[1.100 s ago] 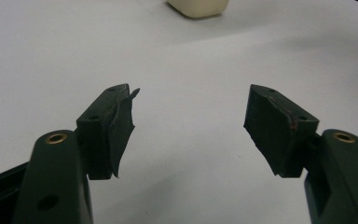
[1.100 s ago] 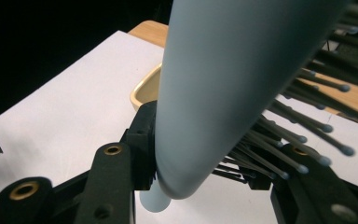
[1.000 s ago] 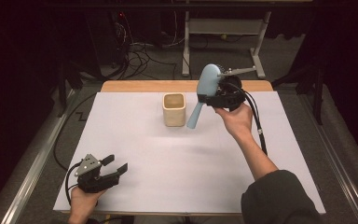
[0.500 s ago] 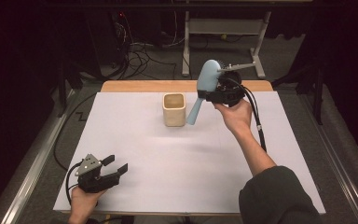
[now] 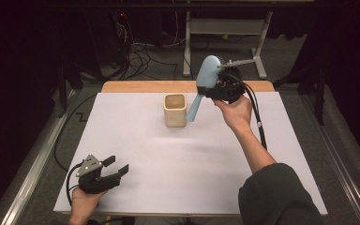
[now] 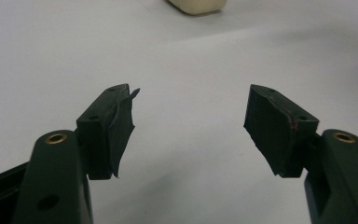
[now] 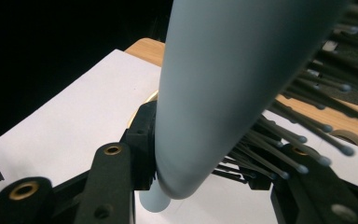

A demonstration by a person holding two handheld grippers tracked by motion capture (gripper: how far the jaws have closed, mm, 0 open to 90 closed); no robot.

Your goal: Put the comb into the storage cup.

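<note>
The right gripper is clamped on a pale blue plastic hairbrush, held up in the air just right of a cream square ceramic cup near the far edge of the white table cover. The brush head points up and its handle slants down toward the cup's right side; whether the handle tip touches the cup cannot be told. In the right gripper view the brush back and dark bristles hide most of the table (the cup there is only a sliver). The left gripper rests near the front left corner, jaws wide apart and holding nothing; the cup is cut off at the top of its view.
</note>
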